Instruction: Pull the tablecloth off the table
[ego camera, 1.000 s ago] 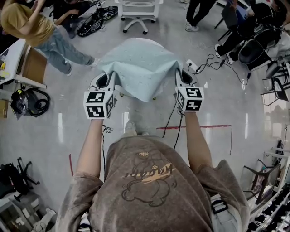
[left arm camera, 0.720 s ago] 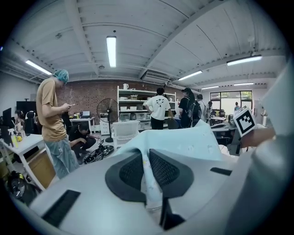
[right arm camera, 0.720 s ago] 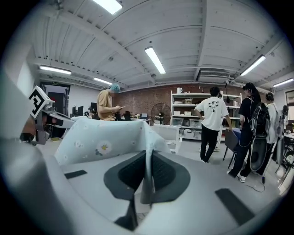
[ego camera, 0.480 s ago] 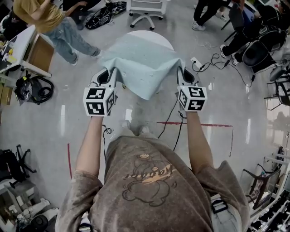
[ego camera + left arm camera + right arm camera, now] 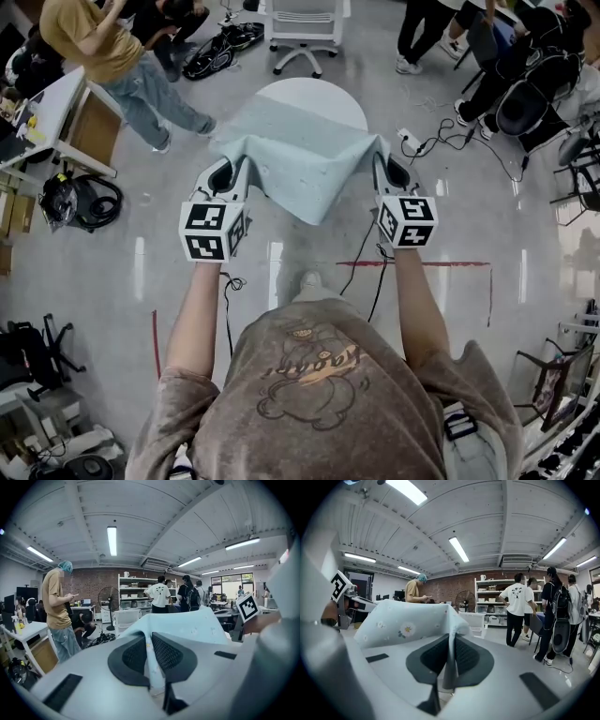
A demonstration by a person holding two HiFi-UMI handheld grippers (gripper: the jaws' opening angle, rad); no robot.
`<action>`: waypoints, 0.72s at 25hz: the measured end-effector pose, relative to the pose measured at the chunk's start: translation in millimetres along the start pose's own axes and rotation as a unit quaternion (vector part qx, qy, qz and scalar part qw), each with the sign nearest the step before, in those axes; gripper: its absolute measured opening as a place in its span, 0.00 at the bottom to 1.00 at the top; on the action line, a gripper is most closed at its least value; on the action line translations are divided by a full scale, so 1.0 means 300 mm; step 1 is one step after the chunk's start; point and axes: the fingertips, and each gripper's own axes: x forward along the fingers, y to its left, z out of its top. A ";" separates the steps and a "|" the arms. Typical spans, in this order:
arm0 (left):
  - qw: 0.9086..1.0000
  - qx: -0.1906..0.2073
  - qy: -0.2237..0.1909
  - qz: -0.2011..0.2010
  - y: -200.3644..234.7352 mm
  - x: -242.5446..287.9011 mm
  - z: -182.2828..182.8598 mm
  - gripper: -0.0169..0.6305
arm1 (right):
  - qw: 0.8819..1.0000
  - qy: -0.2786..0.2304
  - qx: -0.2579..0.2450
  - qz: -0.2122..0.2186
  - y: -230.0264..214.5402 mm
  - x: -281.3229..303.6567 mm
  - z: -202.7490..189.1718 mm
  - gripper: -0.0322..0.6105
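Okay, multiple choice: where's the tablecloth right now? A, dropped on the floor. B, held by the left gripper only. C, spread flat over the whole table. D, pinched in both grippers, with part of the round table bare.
D: the left gripper and right gripper are each shut on the tablecloth, and the far side of the table shows bare.

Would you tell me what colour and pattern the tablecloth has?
The tablecloth is pale blue with small daisy flowers, clearest in the right gripper view.
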 end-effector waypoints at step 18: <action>0.996 0.025 -0.068 -0.047 -0.066 -0.384 0.073 0.08 | 0.997 -0.063 -0.002 -0.052 0.246 -0.372 0.106 0.08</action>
